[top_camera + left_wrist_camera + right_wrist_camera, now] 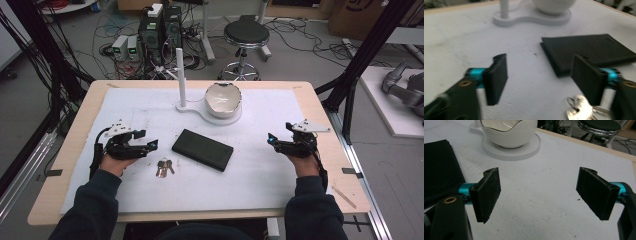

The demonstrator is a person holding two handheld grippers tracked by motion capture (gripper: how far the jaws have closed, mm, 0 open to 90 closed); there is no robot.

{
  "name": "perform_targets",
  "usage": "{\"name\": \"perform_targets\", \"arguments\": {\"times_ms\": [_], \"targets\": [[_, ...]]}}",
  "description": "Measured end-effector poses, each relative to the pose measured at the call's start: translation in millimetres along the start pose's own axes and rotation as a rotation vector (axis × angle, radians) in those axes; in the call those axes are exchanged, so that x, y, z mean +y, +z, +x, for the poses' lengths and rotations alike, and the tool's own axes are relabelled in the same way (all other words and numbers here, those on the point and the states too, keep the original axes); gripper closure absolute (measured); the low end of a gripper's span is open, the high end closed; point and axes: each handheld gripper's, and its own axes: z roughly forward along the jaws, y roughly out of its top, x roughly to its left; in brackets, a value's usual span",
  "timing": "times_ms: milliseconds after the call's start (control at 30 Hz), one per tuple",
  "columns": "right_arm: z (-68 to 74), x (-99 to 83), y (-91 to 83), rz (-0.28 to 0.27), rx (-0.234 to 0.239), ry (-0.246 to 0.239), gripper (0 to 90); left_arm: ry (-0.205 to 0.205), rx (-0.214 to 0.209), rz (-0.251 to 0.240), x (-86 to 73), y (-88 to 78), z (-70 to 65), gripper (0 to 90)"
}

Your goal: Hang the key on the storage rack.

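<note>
High view has the keys [164,167] lying flat on the white mat just beside the left gripper [150,145], jaws spread and empty like the right gripper [271,141], so they could easily get skidded into the wallet [202,149] if pinched too shallow.

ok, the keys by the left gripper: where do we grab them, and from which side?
Probably from straight above, with the left gripper, whose jaws stand open and empty. The keys lie flat on the white mat, fanned from one ring, so there is no edge to take from the side. Close across the bunched end at the ring, clear of the black wallet beside it.
</note>
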Motion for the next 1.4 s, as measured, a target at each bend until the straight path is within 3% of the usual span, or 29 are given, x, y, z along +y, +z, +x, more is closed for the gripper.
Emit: {"name": "perform_targets", "arguments": {"times_ms": [67,167,300,467,633,900,967,1100,1167,1233,1400], "targets": [[-0.9,-0.6,1.1,0.007,0.0,0.008,20.0,-0.016,-0.081,0.06,-2.9,5.0,-0.6,46.9],[-1.8,-1.7,1.9,0.012,0.001,0.01,20.0,-0.006,-0.152,0.128,-5.6,12.5,-5.3,53.4],[-1.1,-1.8,1.5,0.011,-0.001,0.001,20.0,0.001,-0.177,0.205,-8.1,19.4,-10.5,59.9],[0.1,-1.7,0.5,0.012,-0.001,0.002,20.0,-0.051,-0.182,0.272,-12.9,23.5,-7.1,66.1],[0.7,-2.1,1.4,0.017,0.0,-0.002,20.0,-0.089,-0.234,0.269,-14.0,24.8,-5.1,75.1],[0.1,-2.6,2.2,0.02,0.0,-0.004,20.1,-0.078,-0.255,0.241,-12.4,23.6,-7.3,89.2],[0.4,-2.6,1.8,0.023,0.001,-0.001,20.1,-0.069,-0.239,0.215,-10.6,20.4,-6.6,89.3],[0.4,-2.5,1.9,0.022,0.002,-0.003,20.1,-0.068,-0.23,0.219,-11.0,21.4,-6.4,88.0],[0.3,-2.6,1.7,0.022,0.003,0.0,20.1,-0.083,-0.22,0.219,-11.5,23.1,-5.8,75.3],[0.1,-2.7,1.7,0.022,0.002,-0.003,20.1,-0.079,-0.22,0.222,-11.8,23.8,-5.6,71.6],[0.4,-2.9,2.5,0.025,0.002,-0.004,20.1,-0.067,-0.238,0.228,-12.4,26.4,-8.5,73.9]]}}
